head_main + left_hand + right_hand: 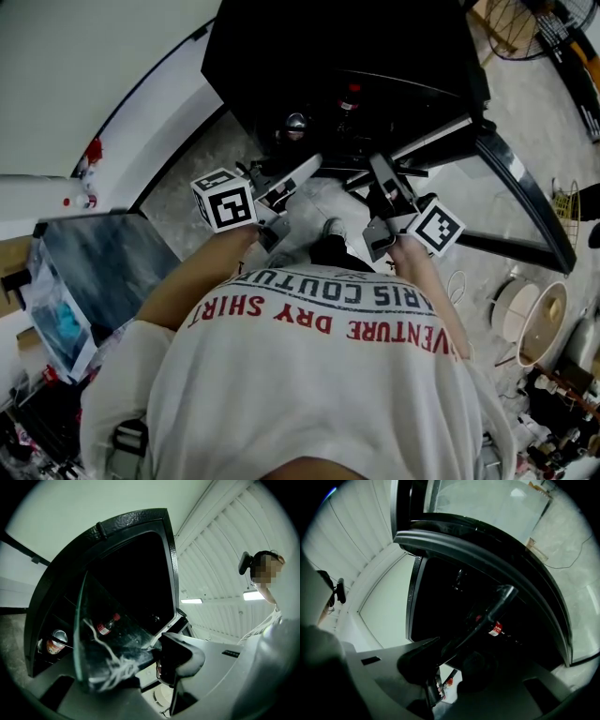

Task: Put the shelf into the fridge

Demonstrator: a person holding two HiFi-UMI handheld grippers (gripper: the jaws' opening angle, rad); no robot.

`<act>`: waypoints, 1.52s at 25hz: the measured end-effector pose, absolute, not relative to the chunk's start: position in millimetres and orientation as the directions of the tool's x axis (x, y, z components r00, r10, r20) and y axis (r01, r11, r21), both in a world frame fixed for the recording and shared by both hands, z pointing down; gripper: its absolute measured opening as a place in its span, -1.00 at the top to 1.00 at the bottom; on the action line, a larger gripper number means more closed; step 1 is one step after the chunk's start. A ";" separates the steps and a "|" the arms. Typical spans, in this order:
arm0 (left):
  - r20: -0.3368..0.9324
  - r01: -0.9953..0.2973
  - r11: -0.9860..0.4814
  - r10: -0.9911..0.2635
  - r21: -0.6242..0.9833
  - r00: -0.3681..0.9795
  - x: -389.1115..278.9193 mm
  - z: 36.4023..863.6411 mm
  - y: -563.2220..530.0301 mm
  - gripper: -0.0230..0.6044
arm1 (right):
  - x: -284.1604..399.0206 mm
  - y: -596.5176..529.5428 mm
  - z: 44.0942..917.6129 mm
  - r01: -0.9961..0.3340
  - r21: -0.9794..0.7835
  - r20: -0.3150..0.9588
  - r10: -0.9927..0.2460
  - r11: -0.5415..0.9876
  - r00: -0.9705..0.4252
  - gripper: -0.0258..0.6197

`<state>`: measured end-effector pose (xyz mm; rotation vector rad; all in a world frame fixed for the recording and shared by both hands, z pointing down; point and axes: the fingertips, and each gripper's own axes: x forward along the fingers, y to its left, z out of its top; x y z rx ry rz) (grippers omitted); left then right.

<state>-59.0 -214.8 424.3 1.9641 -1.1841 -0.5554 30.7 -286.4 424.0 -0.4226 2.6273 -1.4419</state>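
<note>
The glass shelf (349,178) is held level between both grippers in front of the open black fridge (337,47). My left gripper (311,167) is shut on the shelf's left edge. In the left gripper view the pane (108,634) stands edge-on, pinched between the jaws of the left gripper (151,654). My right gripper (380,171) is shut on the right edge. In the right gripper view the shelf's rim (487,616) runs slantwise out of the right gripper (449,652) toward the dark fridge interior.
Inside the fridge lie a red-capped bottle (107,625) and a can (56,641); the bottle (495,629) also shows from the right. The fridge door (525,202) hangs open at the right. Clutter stands on the floor at right (539,323), and a box (84,272) at left.
</note>
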 end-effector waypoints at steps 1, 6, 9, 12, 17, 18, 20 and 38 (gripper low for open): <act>0.017 -0.548 -0.280 -0.880 0.788 0.475 -60.8 425.4 -217.1 0.45 | 29.1 -288.7 425.3 -0.189 -0.841 0.035 -0.297 0.507 -0.954 0.59; -0.009 -0.556 -0.311 -0.878 0.771 0.478 -65.5 429.1 -223.6 0.41 | 25.4 -294.6 428.8 -0.194 -0.837 0.036 -0.303 0.511 -0.952 0.59; -0.010 -0.561 -0.309 -0.881 0.768 0.472 -70.1 431.5 -228.6 0.40 | 22.4 -298.1 431.4 -0.199 -0.836 0.038 -0.307 0.512 -0.951 0.59; -0.021 -0.559 -0.308 -0.887 0.770 0.461 -73.5 431.9 -234.8 0.40 | 19.9 -303.9 433.2 -0.205 -0.835 0.039 -0.317 0.511 -0.948 0.59; -0.014 -0.581 -0.299 -0.896 0.757 0.443 -78.0 435.8 -240.6 0.39 | 15.5 -309.1 436.0 -0.213 -0.834 0.041 -0.328 0.510 -0.944 0.61; -0.014 -0.589 -0.299 -0.899 0.751 0.438 -79.2 435.8 -241.4 0.38 | 14.5 -309.4 435.9 -0.213 -0.832 0.040 -0.328 0.512 -0.944 0.61; -0.017 -0.599 -0.296 -0.905 0.744 0.426 -81.3 435.7 -242.8 0.35 | 13.6 -309.8 436.3 -0.214 -0.832 0.041 -0.328 0.511 -0.944 0.61; 0.054 -0.663 -0.308 -0.883 0.682 0.466 -38.3 450.5 -232.2 0.19 | 12.8 -306.9 446.6 -0.219 -0.842 0.054 -0.326 0.493 -0.944 0.61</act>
